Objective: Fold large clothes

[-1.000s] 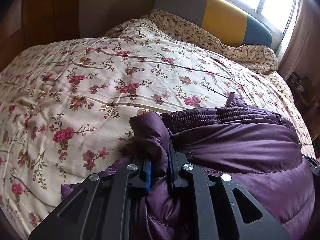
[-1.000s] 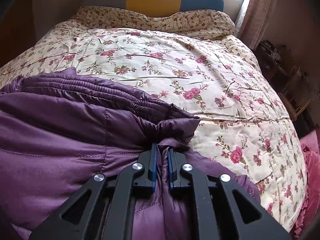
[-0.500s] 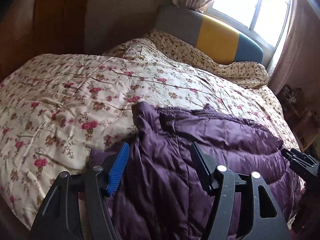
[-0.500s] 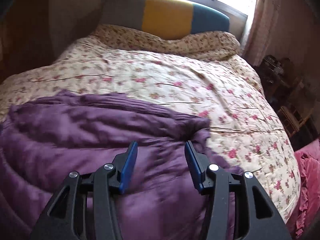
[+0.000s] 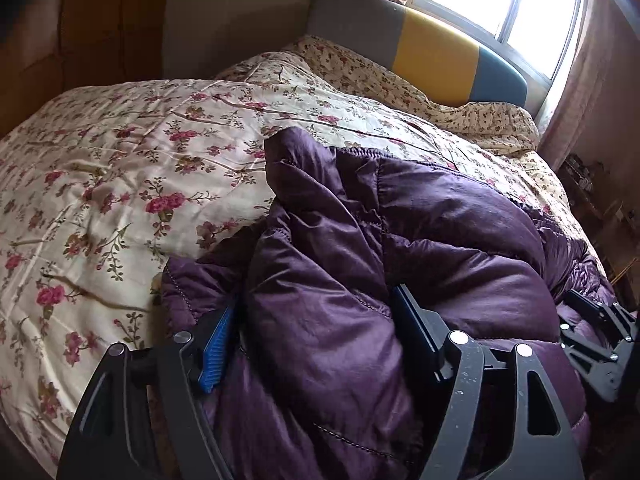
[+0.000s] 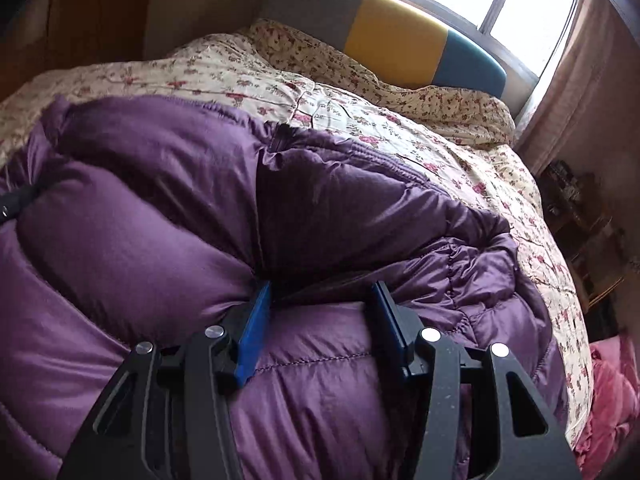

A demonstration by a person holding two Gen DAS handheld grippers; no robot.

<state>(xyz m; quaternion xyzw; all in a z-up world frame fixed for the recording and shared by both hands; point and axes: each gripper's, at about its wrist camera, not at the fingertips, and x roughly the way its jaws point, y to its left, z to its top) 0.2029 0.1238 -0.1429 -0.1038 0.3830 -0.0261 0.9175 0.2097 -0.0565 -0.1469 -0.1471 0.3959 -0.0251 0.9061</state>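
A puffy purple quilted jacket (image 5: 440, 220) lies bunched on the floral bed quilt (image 5: 120, 160). My left gripper (image 5: 316, 300) hovers over the jacket's left part. Its jaws are opening and a loose fold of fabric bulges between the fingers, not pinched. In the right wrist view the jacket (image 6: 140, 220) fills the lower left. My right gripper (image 6: 320, 287) stands open over it, with the jacket's padding rising between the blue pads (image 6: 254, 332) without being squeezed. The right gripper (image 5: 600, 340) also shows at the left wrist view's right edge.
A grey, yellow and blue headboard (image 5: 432, 52) stands under a bright window (image 5: 500, 4). Wooden furniture (image 5: 80, 20) is at the far left. Cluttered shelves (image 6: 572, 188) and a pink cloth (image 6: 608, 392) lie beyond the bed's right edge.
Both grippers were shut on folds of the jacket, then opened and let go. Both have pulled back toward the near side, and the released jacket has settled onto the quilt.
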